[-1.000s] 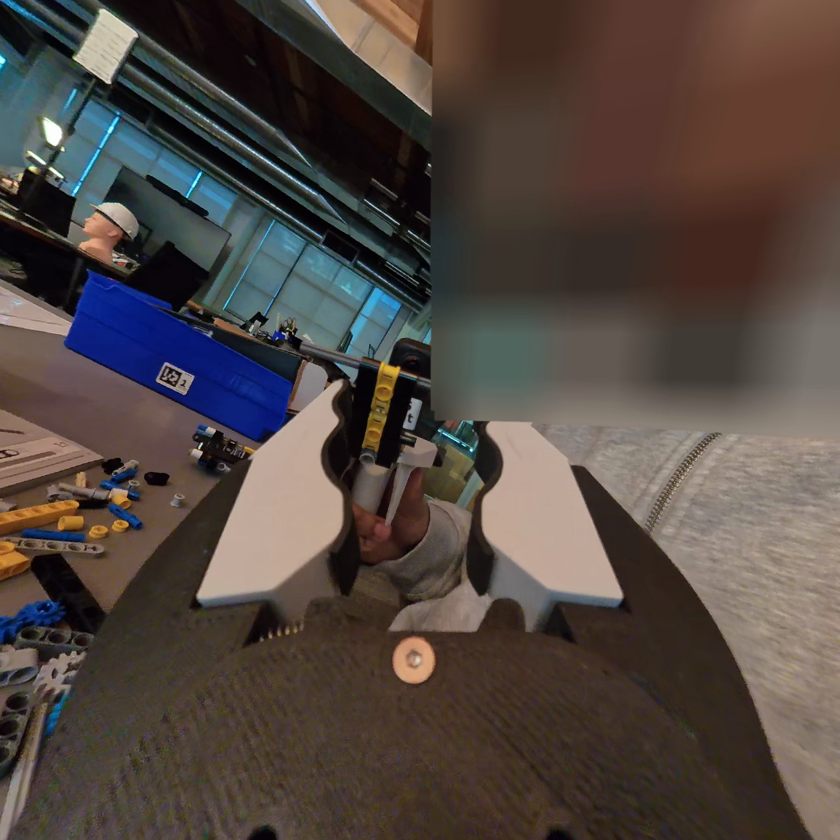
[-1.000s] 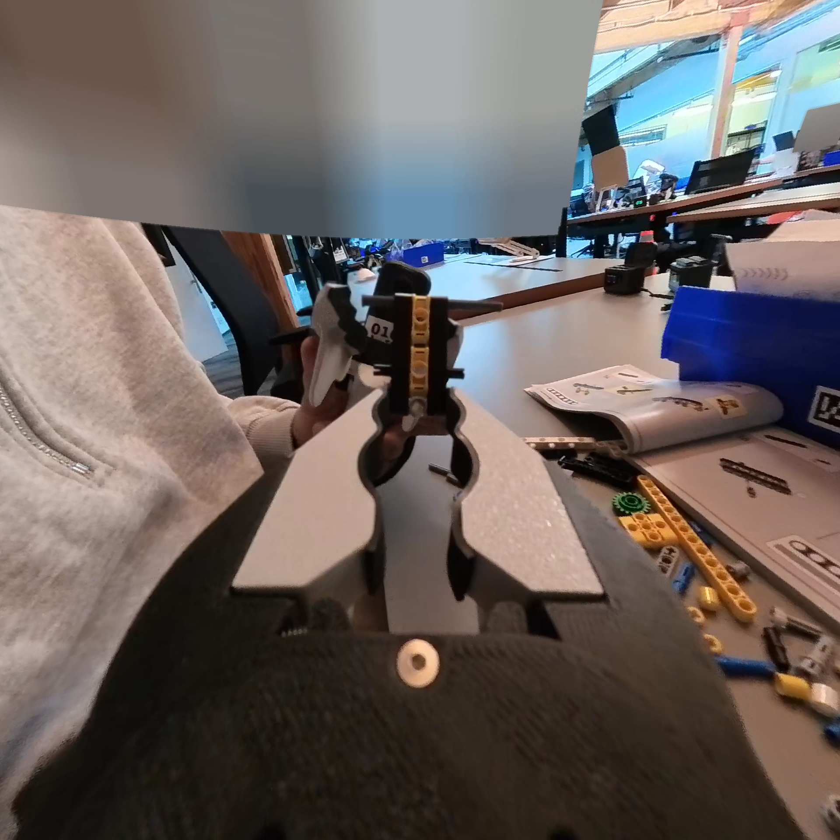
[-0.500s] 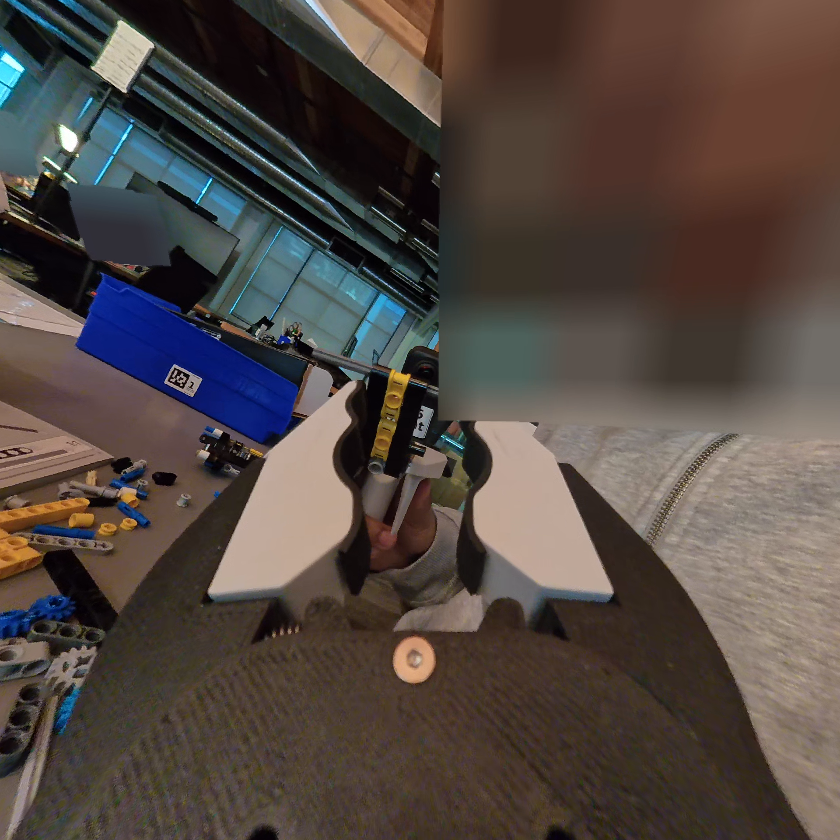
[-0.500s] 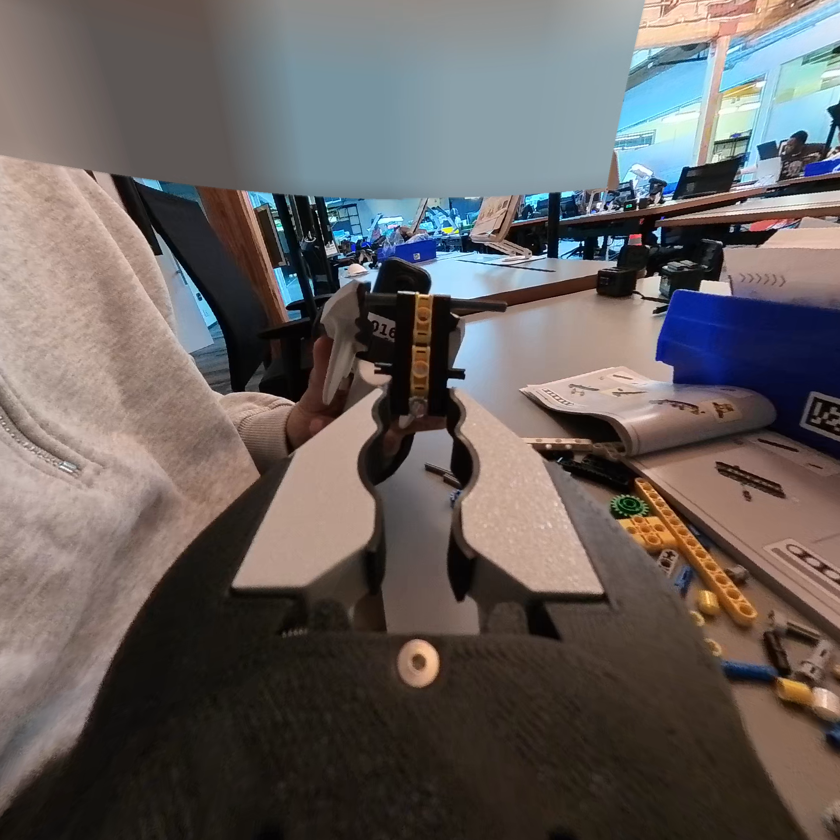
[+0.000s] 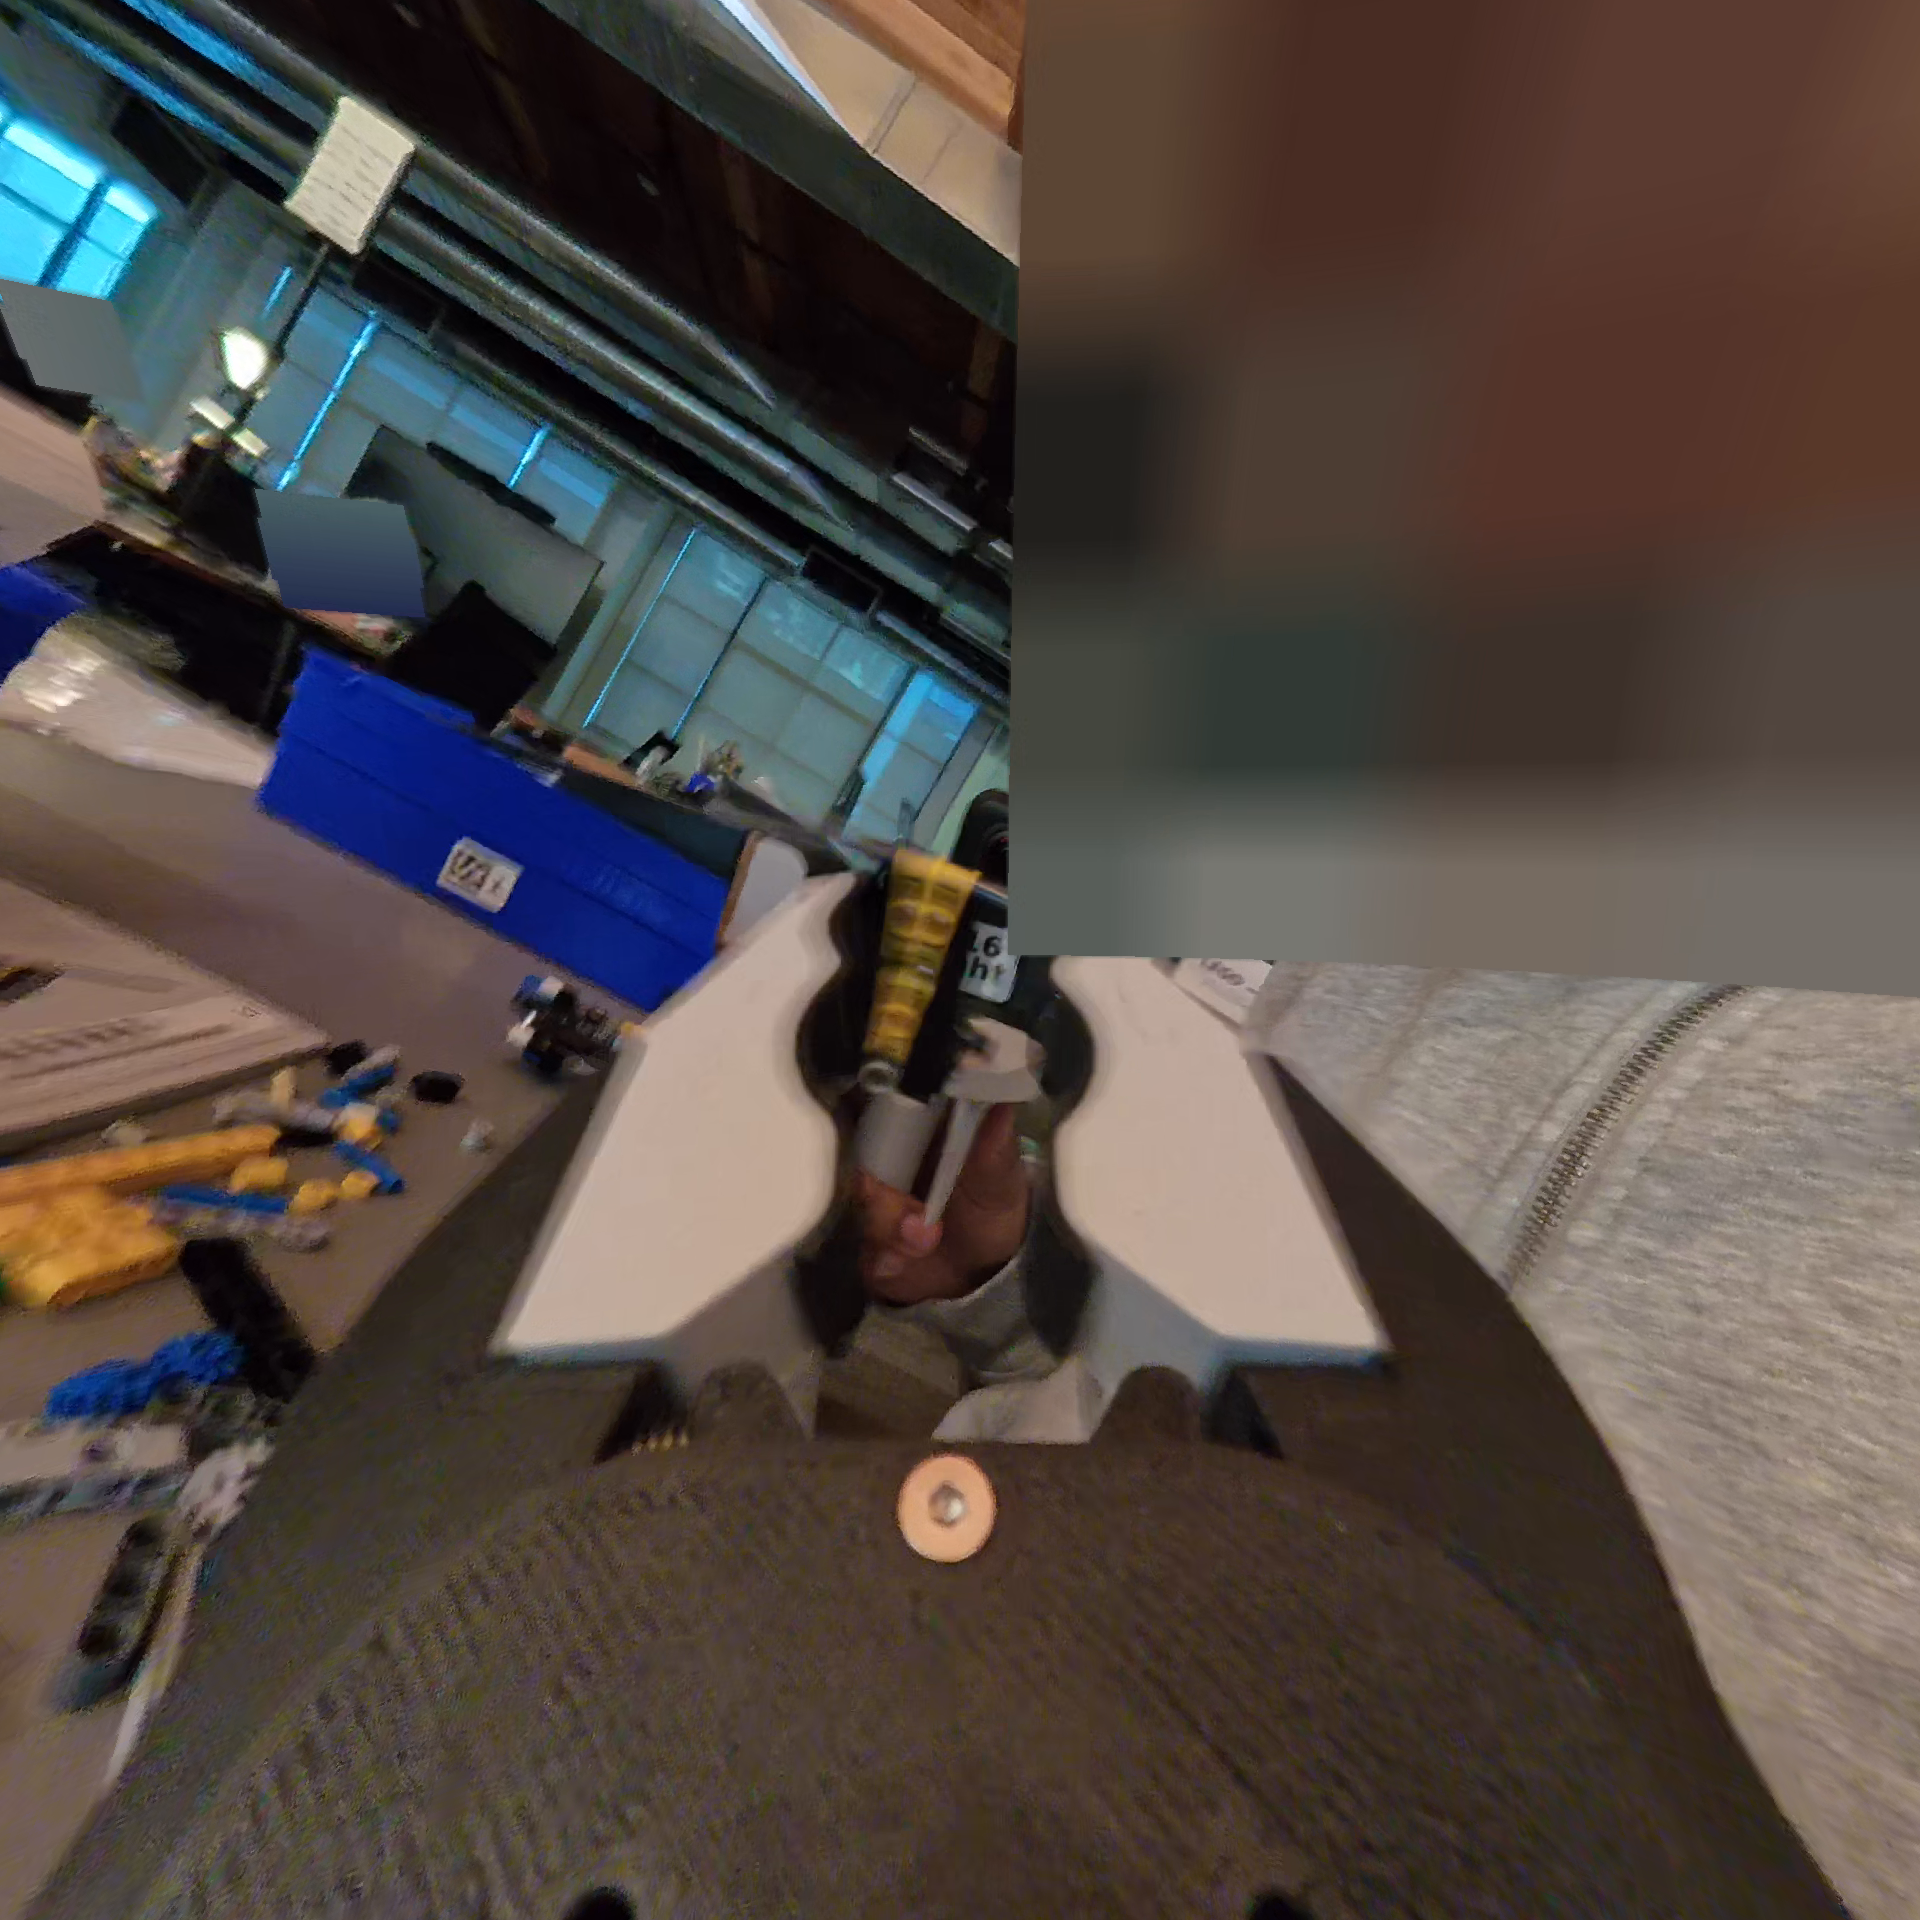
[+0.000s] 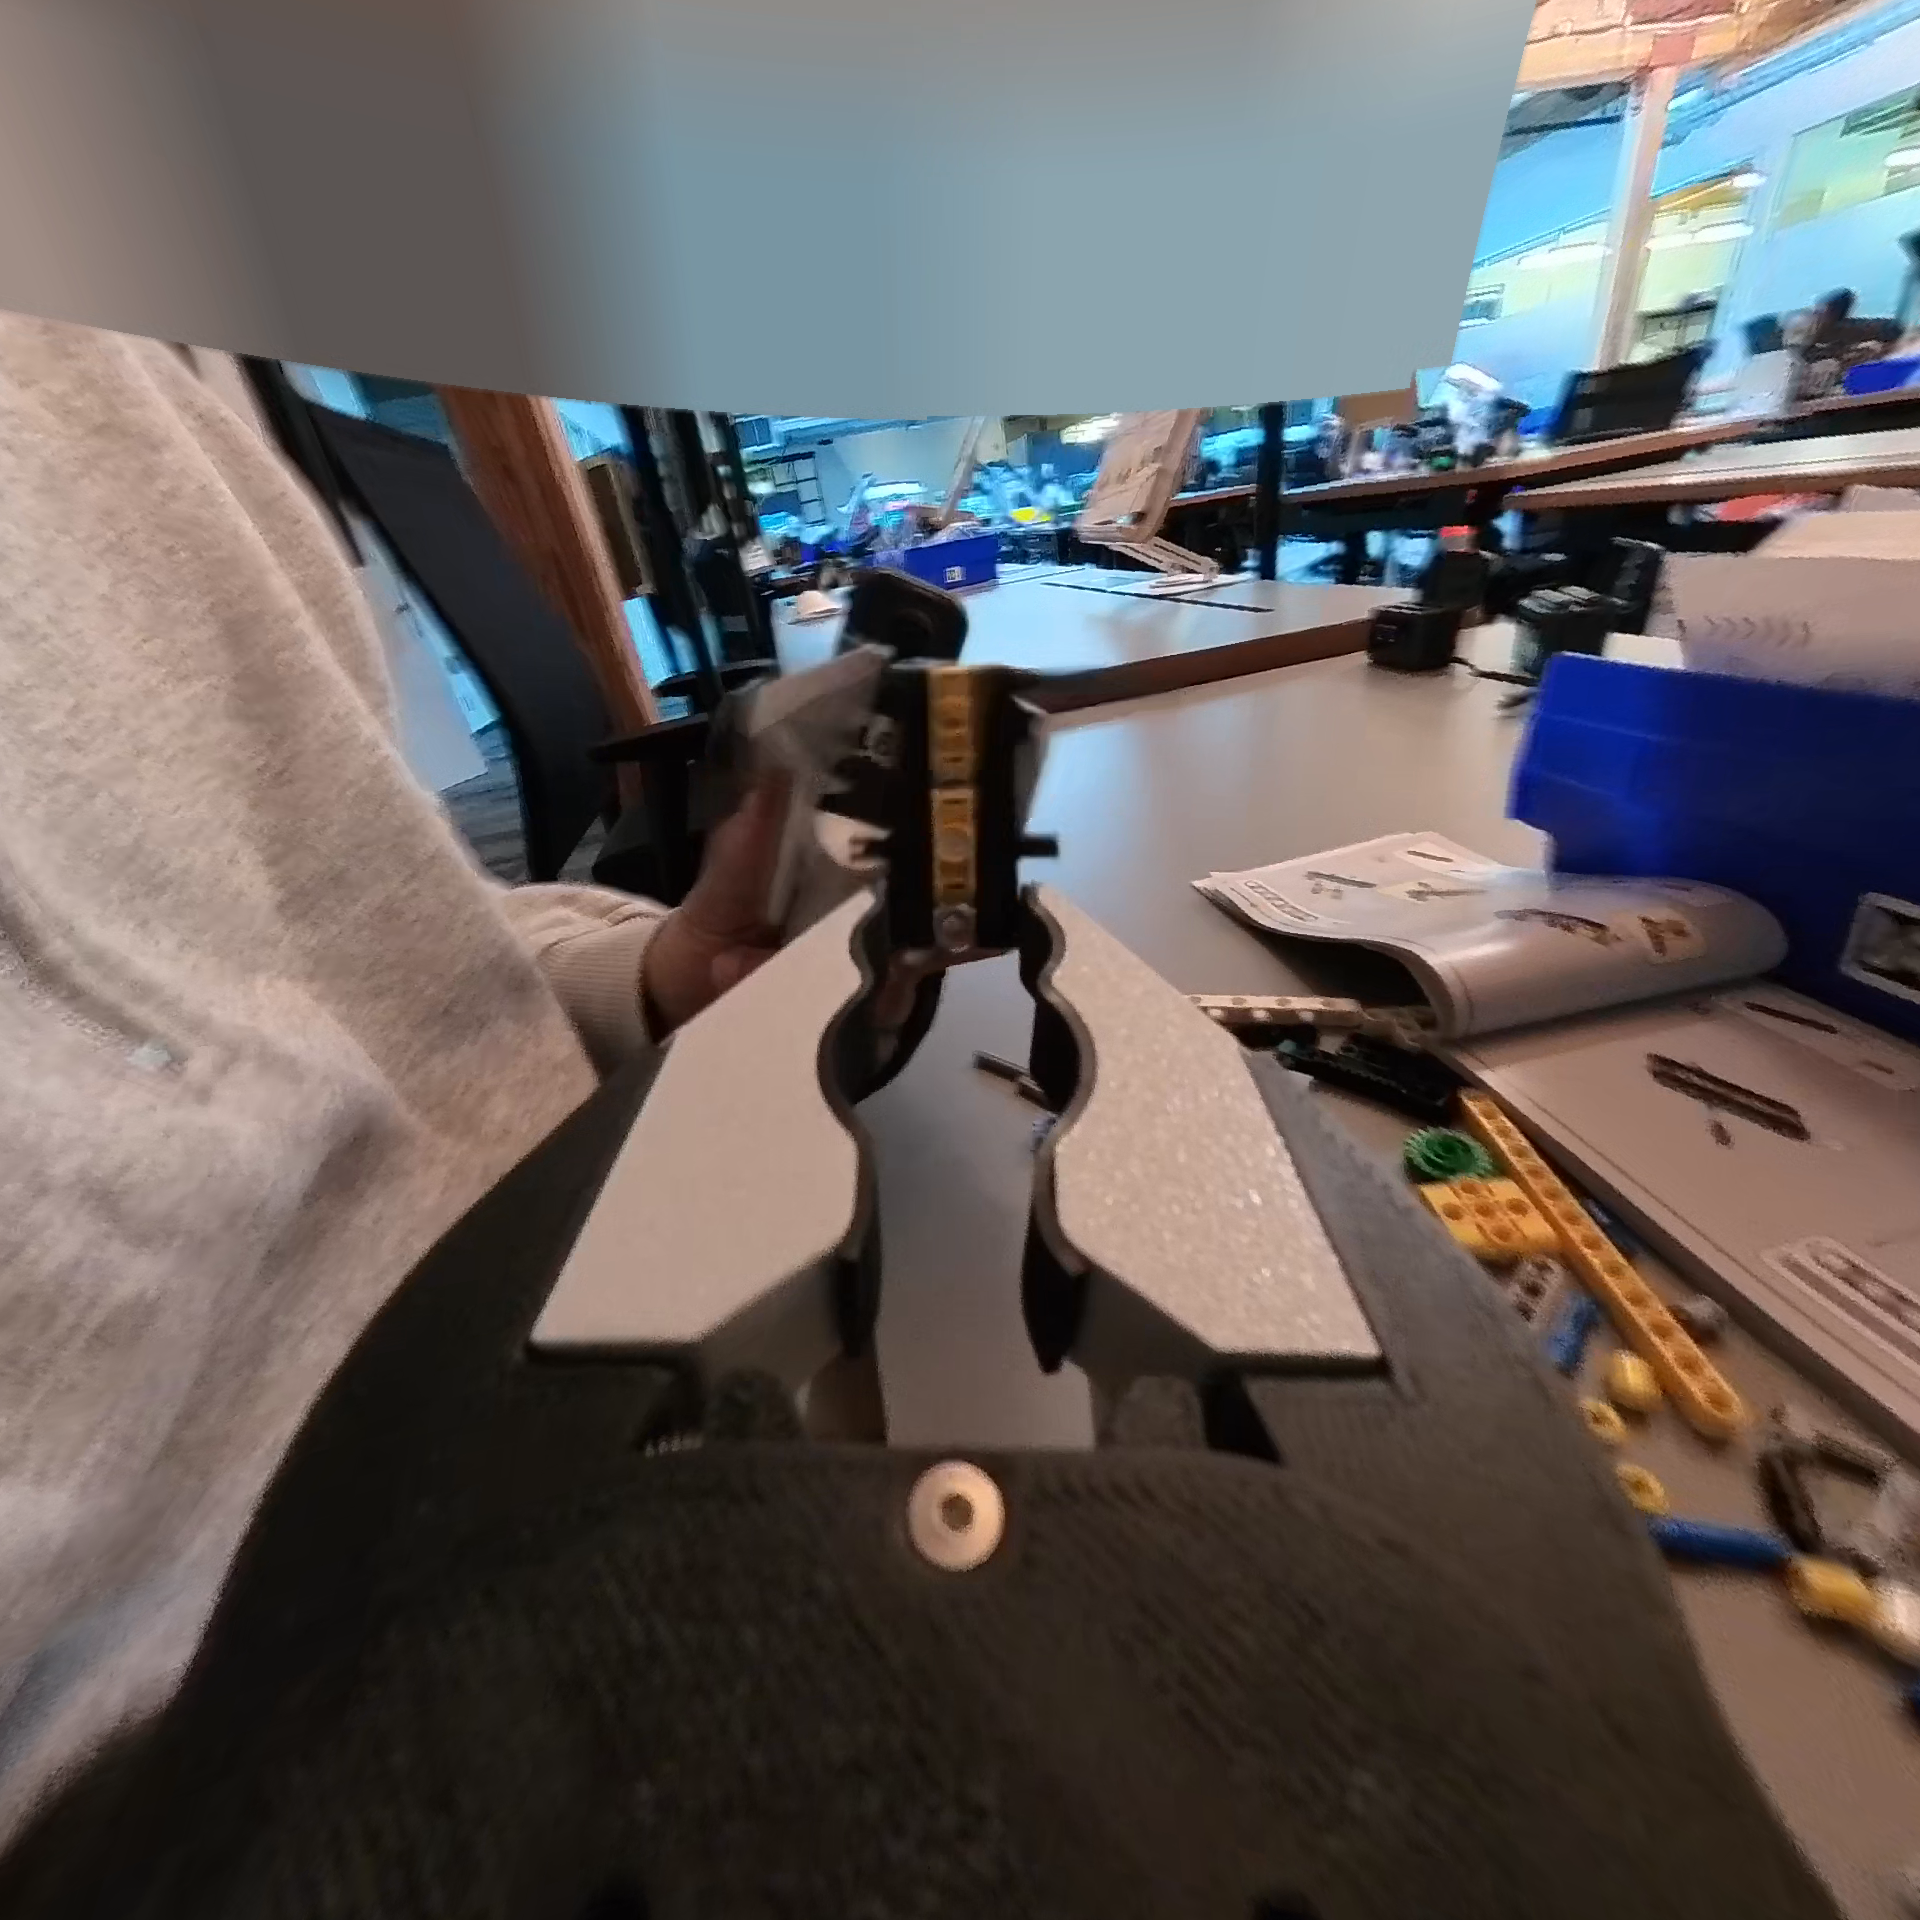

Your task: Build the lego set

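A black and yellow lego assembly (image 6: 951, 800) is held upright in the air over the table edge. My right gripper (image 6: 951, 914) is shut on its lower end. In the left wrist view the same assembly (image 5: 914, 966) stands between the tips of my left gripper (image 5: 940, 935). The left jaws stand apart, with a gap showing on the assembly's right side. The right gripper's grey fingers (image 5: 904, 1132) show below the assembly there. The left gripper (image 6: 790, 748) shows beyond the assembly in the right wrist view, with a hand behind it.
Loose lego pieces (image 5: 156, 1195) lie on the grey table (image 6: 1247, 790), among them a long yellow beam (image 6: 1590, 1268). An open instruction booklet (image 6: 1507, 935) and a blue bin (image 6: 1714, 790) stand behind them. The bin also shows in the left wrist view (image 5: 468, 831). A grey sweatshirt (image 6: 208, 935) is close by.
The left jaws have narrowed around the top of the assembly. Both views have shifted a little and are now blurred. The right gripper keeps its hold.
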### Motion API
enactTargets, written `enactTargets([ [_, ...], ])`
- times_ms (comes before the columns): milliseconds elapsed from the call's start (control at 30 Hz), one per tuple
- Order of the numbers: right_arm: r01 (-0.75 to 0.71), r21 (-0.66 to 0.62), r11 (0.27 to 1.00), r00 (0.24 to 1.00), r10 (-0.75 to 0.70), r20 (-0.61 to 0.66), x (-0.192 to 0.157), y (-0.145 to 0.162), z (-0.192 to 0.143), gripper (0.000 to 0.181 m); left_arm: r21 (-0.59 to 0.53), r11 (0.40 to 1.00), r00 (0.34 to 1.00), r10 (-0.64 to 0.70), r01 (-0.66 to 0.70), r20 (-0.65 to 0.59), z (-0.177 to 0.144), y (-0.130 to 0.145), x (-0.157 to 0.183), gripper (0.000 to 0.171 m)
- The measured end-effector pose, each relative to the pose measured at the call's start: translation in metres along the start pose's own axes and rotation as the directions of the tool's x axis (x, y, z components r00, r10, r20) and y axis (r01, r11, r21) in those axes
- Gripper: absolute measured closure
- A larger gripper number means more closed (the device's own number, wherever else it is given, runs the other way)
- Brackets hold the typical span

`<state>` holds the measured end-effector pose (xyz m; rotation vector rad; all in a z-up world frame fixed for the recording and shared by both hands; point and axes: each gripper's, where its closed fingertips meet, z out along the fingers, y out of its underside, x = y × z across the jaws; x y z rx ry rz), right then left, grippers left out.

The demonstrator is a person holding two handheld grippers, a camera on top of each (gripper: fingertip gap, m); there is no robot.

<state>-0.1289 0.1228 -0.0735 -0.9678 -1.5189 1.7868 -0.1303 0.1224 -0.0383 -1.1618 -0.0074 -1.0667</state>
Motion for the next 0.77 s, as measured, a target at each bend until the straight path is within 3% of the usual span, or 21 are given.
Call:
enactTargets([
  [200, 0.055, -0.018, 0.998, 0.998, -0.056, 0.000, -0.004, 0.001, 0.000, 0.159, 0.005, 1.000, 1.000, 0.011, -0.011, -0.014, 0.000, 0.000, 0.002, 0.147],
  [500, -0.036, 0.047, 0.998, 0.999, 0.036, 0.013, 0.000, -0.006, -0.004, 0.159, 0.010, 1.000, 1.000, -0.018, 0.018, -0.014, 0.002, 0.003, 0.000, 0.134],
  [767, -0.117, 0.091, 0.989, 0.992, 0.113, 0.047, 0.001, -0.011, -0.007, 0.159, 0.002, 0.998, 0.998, -0.056, 0.056, 0.000, 0.002, 0.005, -0.006, 0.137],
])
